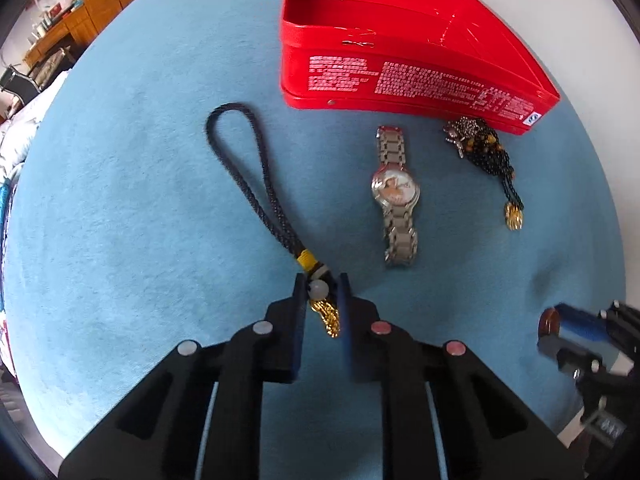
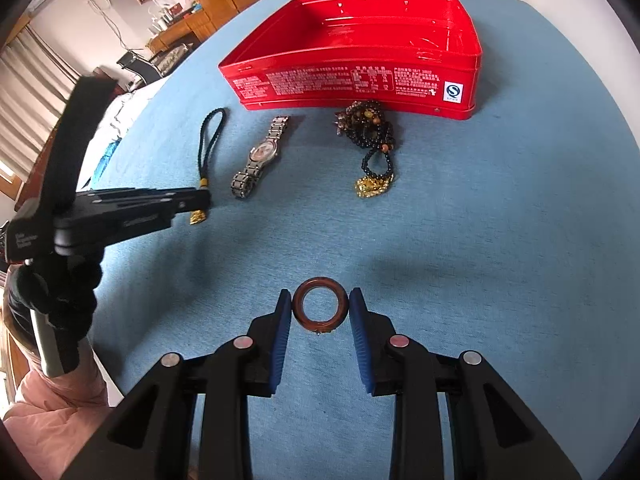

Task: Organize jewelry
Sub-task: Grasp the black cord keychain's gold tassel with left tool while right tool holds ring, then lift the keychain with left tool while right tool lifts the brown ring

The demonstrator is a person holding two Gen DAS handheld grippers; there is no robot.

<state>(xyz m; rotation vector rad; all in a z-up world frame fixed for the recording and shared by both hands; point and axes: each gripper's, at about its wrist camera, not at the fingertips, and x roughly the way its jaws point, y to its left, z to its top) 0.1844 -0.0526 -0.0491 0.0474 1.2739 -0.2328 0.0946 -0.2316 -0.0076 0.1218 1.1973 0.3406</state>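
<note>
the red tin (image 2: 352,76) is the landmark here, and it holds nothing yet as far as either view shows, so the sorting has barely begun. four pieces lie on the blue cloth (image 2: 500,240) on the near side of the tin: a black braided cord charm (image 1: 256,184) off its left corner, a steel watch (image 1: 394,196) just in front of its near wall, a heap of dark bead necklaces (image 2: 370,140) touching or almost touching that wall towards its right end, and a brown ring (image 2: 319,306) well in front of the tin, closest to the cameras.

the left gripper (image 1: 320,292) points steeply down at the cloth and is pinched on the charm's lower end, with the pale bead (image 1: 319,289) and gold tassel (image 1: 328,318) caught between its jaws; the cord loop trails away towards the tin and rests flat, so the piece looks gripped but not lifted.

the right gripper (image 2: 319,308) also tilts steeply down, its blue pads (image 2: 282,336) flanking the ring. whether they actually press it i cannot tell; a sliver of gap seems to show on each side.

left to do, by my reading: carry the charm into the tin, then ring, watch and necklaces.

a gloved hand (image 2: 60,292) and pink sleeve (image 2: 52,404) hold the left tool.
</note>
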